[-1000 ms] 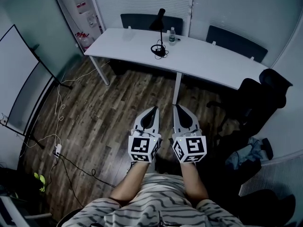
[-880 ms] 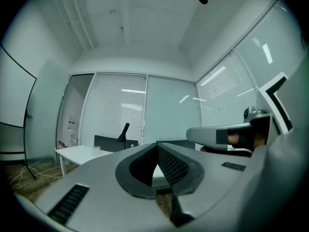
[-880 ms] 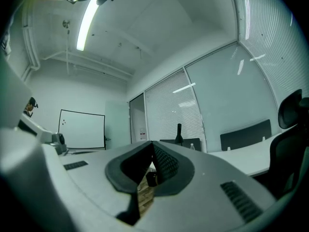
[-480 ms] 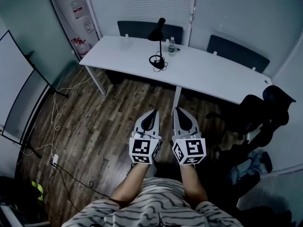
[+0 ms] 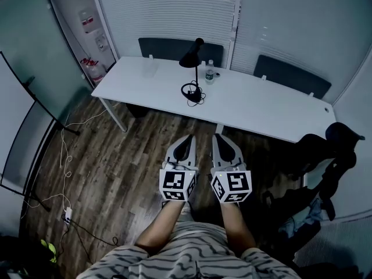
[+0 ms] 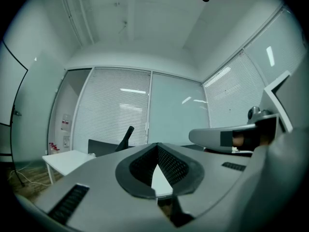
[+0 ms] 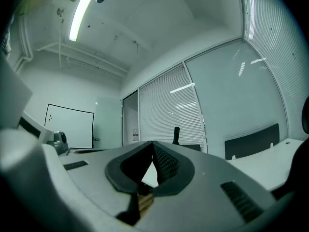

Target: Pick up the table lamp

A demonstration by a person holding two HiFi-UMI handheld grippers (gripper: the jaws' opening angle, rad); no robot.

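Observation:
A black table lamp [image 5: 193,68] stands on the long white table [image 5: 261,106], its round base and coiled cord near the table's front edge. Its head shows as a dark stub in the left gripper view [image 6: 126,136] and the right gripper view [image 7: 176,134]. My left gripper [image 5: 185,145] and right gripper [image 5: 224,144] are held side by side over the wooden floor, well short of the table. Both are shut with nothing between the jaws.
A water bottle [image 5: 210,72] stands right behind the lamp. Two dark chairs [image 5: 174,47] sit behind the table. A black office chair with clothes [image 5: 325,161] is at the right. A whiteboard stand [image 5: 23,132] and floor cables [image 5: 67,173] are at the left.
The table and lamp have come closer and lower in the head view as I walk toward them. Both grippers stay shut and side by side.

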